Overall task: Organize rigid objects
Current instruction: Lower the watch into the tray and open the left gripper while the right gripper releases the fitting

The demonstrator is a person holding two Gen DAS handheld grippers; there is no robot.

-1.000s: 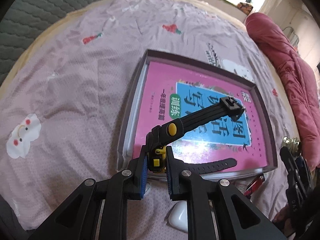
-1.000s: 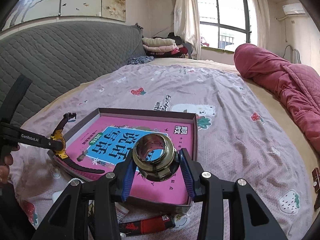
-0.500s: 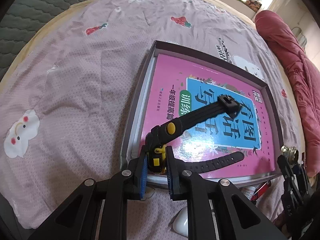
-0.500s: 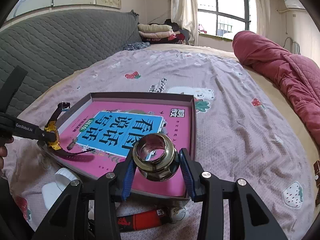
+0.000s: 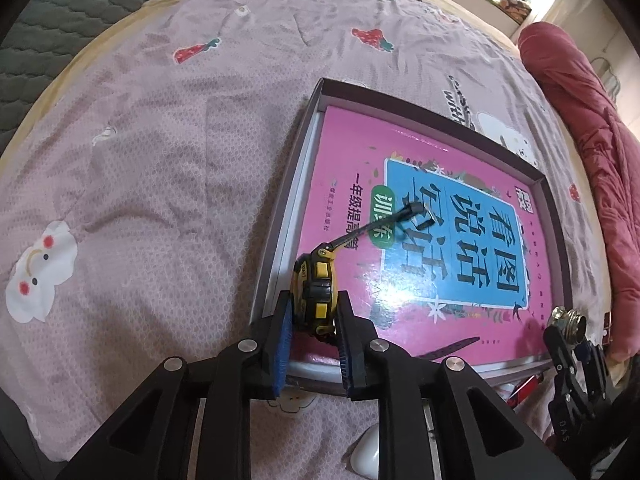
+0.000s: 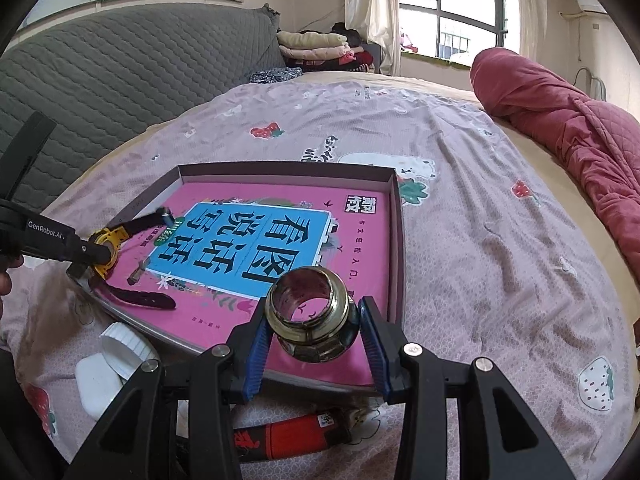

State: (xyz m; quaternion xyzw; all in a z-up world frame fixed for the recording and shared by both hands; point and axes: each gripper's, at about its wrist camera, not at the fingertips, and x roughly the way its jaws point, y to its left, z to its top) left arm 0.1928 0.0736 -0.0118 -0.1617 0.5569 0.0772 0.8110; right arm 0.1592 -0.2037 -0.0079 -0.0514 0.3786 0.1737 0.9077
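While both grippers carry a load, the step in hand appears to be setting each item down inside the shallow grey-walled cardboard tray [image 6: 396,216] that lies on the pink strawberry-print bedsheet [image 6: 480,240]. Left gripper [image 5: 312,320]: blue pads pinching the case of a yellow-and-black plastic wristwatch [image 5: 314,292] edge-on, at the tray's near left corner; one strap rises over the glossy pink book with a blue title panel [image 6: 248,240] that fills the tray floor, the other trails flat along the book's near edge. Right gripper [image 6: 314,336]: jaws pressed against a brass-coloured threaded metal ring fitting [image 6: 312,316], held open end up, above the tray's near right part. Outside the tray, near its front wall: a white ribbed plastic cap [image 6: 126,344], a white rounded case [image 6: 96,384], a red-handled tool [image 6: 288,432]. Handling judgement: lower the watch until the case rests on the book before spreading the pads, so it does not tip over the wall; seat the ring flat, well apart from the straps, since it could roll.
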